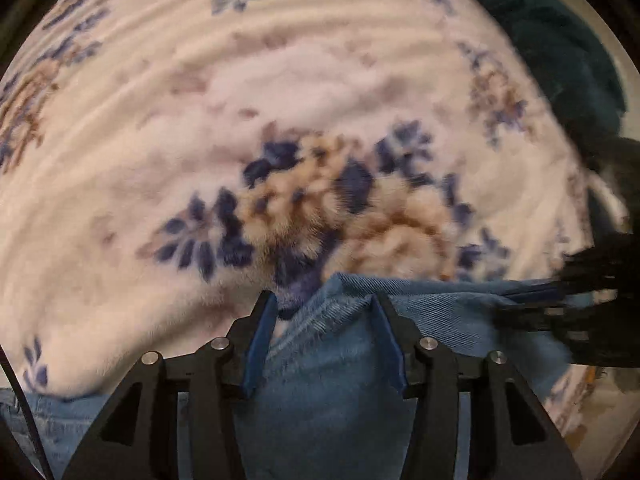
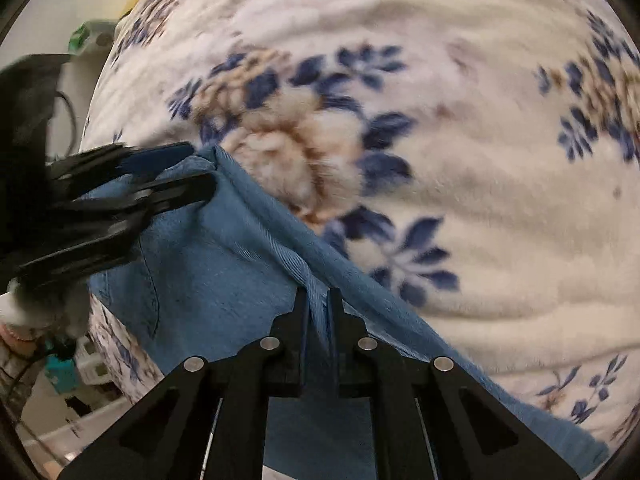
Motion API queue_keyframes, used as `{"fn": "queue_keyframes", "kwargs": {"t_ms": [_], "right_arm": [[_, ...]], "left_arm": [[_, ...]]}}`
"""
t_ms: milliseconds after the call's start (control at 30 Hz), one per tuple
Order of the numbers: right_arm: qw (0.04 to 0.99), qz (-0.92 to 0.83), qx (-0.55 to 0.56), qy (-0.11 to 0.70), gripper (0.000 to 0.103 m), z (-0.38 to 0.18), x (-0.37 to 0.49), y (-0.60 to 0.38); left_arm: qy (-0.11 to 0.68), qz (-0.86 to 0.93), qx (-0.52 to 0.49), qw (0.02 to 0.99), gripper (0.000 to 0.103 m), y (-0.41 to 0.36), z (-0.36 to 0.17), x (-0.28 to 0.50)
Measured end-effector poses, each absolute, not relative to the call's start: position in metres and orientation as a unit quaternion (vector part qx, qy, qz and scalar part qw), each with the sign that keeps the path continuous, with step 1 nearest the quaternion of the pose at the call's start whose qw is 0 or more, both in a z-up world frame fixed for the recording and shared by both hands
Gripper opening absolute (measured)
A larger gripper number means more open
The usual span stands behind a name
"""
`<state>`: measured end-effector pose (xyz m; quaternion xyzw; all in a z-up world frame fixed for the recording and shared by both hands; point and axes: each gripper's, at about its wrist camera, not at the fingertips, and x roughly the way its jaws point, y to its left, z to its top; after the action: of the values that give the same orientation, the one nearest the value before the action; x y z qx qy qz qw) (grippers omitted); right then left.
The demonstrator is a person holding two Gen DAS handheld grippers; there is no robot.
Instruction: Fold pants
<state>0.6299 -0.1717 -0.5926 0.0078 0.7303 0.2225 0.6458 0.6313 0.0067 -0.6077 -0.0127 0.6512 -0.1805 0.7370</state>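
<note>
Black left gripper point(image 1: 325, 306) fingers, lined with blue pads, stand partly apart around a bunched corner of the blue denim pants point(image 1: 328, 392). Those pants lie on a fluffy white blanket with blue-and-tan flowers point(image 1: 280, 92). Right gripper point(image 2: 319, 300) fingers are pinched nearly together on a fold of the pants' edge.

Soft, even indoor light; both fisheye views bend at dark rims, with motion blur throughout.
</note>
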Motion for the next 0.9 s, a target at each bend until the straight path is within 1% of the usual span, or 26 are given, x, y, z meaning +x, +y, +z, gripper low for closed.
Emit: {"fn": "queue_keyframes", "kwargs": {"t_ms": [67,100,133,167,200,267,300,367,433,567,667,800,833,900], "right_arm": [[0.653,0.210,0.029,0.727,0.024,-0.589,0.636,-0.180],[0.658,0.207,0.029,0.724,0.028,-0.584,0.635,-0.189],[0.663,0.205,0.018,0.720,0.036,-0.579,0.632,-0.195],[0.664,0.202,-0.002,0.720,0.042,-0.578,0.627,-0.200],[0.664,0.196,-0.018,0.722,0.043,-0.577,0.626,-0.206],[0.654,0.192,-0.038,0.731,0.043,-0.585,0.620,-0.214],[0.654,0.187,-0.049,0.731,0.041,-0.590,0.619,-0.216],[0.668,0.175,-0.075,0.720,0.005,-0.595,0.618,-0.219],[0.675,0.161,-0.056,0.718,0.004,-0.597,0.619,-0.227],[0.694,0.147,-0.064,0.701,0.003,-0.605,0.610,-0.228],[0.689,0.127,-0.010,0.714,0.003,-0.620,0.614,-0.241],[0.684,0.106,0.026,0.721,0.004,-0.623,0.616,-0.253],[0.687,0.103,0.026,0.719,0.007,-0.618,0.615,-0.255],[0.697,0.091,0.024,0.710,0.017,-0.603,0.608,-0.256]], "left_arm": [[0.652,-0.176,-0.017,0.737,0.050,0.006,-0.612,0.634],[0.651,-0.174,-0.018,0.738,0.050,0.007,-0.613,0.635],[0.651,-0.173,-0.022,0.739,0.050,0.008,-0.614,0.635],[0.651,-0.171,-0.026,0.739,0.050,0.009,-0.615,0.635],[0.652,-0.170,-0.026,0.738,0.050,0.009,-0.615,0.636],[0.653,-0.167,-0.023,0.738,0.050,0.008,-0.616,0.637],[0.654,-0.166,-0.020,0.738,0.050,0.008,-0.615,0.636],[0.654,-0.165,-0.017,0.738,0.050,0.006,-0.616,0.638],[0.654,-0.165,-0.015,0.738,0.050,0.007,-0.616,0.638],[0.653,-0.163,-0.006,0.739,0.051,0.005,-0.619,0.640],[0.649,-0.155,0.001,0.745,0.051,0.002,-0.615,0.637],[0.629,-0.123,-0.001,0.768,0.051,-0.005,-0.590,0.619],[0.619,-0.117,-0.005,0.776,0.052,-0.006,-0.580,0.611],[0.601,-0.109,-0.028,0.791,0.072,-0.008,-0.561,0.591]]}}
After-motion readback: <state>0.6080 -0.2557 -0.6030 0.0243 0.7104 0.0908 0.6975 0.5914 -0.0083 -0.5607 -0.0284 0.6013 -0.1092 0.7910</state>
